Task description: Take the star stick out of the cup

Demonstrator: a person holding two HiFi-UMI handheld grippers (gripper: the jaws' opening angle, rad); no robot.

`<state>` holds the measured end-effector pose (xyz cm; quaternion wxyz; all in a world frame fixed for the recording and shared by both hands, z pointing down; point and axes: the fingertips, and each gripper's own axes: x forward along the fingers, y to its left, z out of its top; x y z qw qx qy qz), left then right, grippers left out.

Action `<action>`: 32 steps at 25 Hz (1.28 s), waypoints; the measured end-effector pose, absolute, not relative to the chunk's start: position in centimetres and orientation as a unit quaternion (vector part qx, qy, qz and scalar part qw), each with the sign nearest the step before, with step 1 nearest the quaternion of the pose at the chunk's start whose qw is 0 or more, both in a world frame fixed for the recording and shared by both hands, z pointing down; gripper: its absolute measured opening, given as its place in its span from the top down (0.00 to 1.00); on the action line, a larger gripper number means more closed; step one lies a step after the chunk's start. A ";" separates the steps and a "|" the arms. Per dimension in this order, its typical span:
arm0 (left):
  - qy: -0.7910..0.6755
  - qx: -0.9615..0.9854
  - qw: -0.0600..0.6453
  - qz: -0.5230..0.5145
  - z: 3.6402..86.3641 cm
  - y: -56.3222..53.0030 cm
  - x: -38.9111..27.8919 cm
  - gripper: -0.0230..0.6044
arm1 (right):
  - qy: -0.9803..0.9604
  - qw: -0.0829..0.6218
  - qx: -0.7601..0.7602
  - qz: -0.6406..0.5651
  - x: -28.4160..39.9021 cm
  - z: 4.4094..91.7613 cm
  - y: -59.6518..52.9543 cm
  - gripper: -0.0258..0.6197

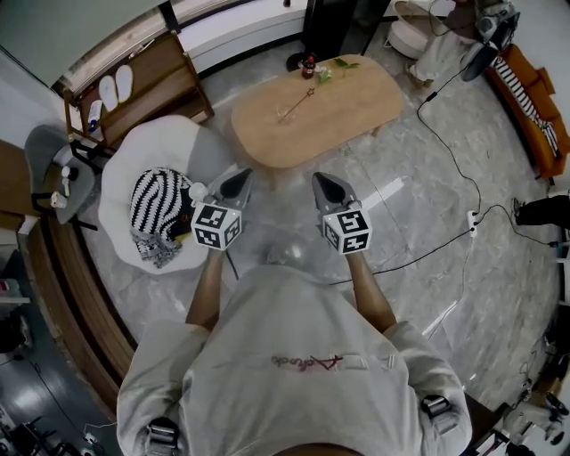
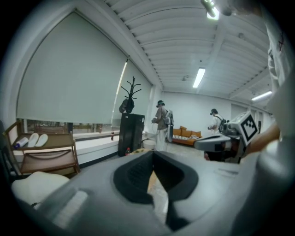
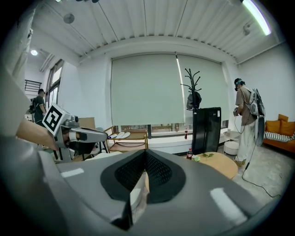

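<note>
Star stick is seen as a thin slanted line on the oval wooden table, near the far-middle of the top, star end up toward the bottle. Its lower end meets a faint clear shape taken as the cup; at this size it cannot be told whether the stick is inside it or just beside it. A small dark bottle and green leaves are set at the table's far edge, apart from the stick. Both grippers are held well short of the table, over marble floor. Left gripper is clenched, jaws meeting at the tip with nothing held; right gripper is likewise clenched on nothing. A white rounded chair with a black-and-white striped cushion is placed just left of the left gripper. A wooden rack with slippers is seen beyond it, a black cabinet behind the table, and an orange sofa at far right, cut off by the frame edge. A black cable is run across the floor right of the table to a power strip. In the gripper views the stick and cup are not resolved.
</note>
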<state>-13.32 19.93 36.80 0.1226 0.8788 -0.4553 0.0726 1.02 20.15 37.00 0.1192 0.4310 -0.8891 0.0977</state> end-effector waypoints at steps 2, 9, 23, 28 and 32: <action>-0.451 0.881 0.125 0.072 37.0 18.7 -13.8 0.96 | -0.888 0.122 0.432 0.099 0.2 37.1 19.0 0.96; -0.439 0.886 0.129 0.075 37.9 15.3 -15.6 0.96 | -0.885 0.130 0.435 0.105 -1.9 38.2 16.3 0.96; -0.423 0.892 0.135 0.082 39.0 14.4 -15.8 0.96 | -0.876 0.135 0.447 0.118 -1.8 39.5 15.7 0.96; -0.426 0.891 0.137 0.080 38.9 14.6 -16.0 0.97 | -0.879 0.137 0.442 0.116 -2.0 39.3 15.7 0.96; -0.426 0.891 0.135 0.081 39.1 14.7 -15.7 0.96 | -0.880 0.135 0.441 0.116 -1.6 39.5 15.8 0.96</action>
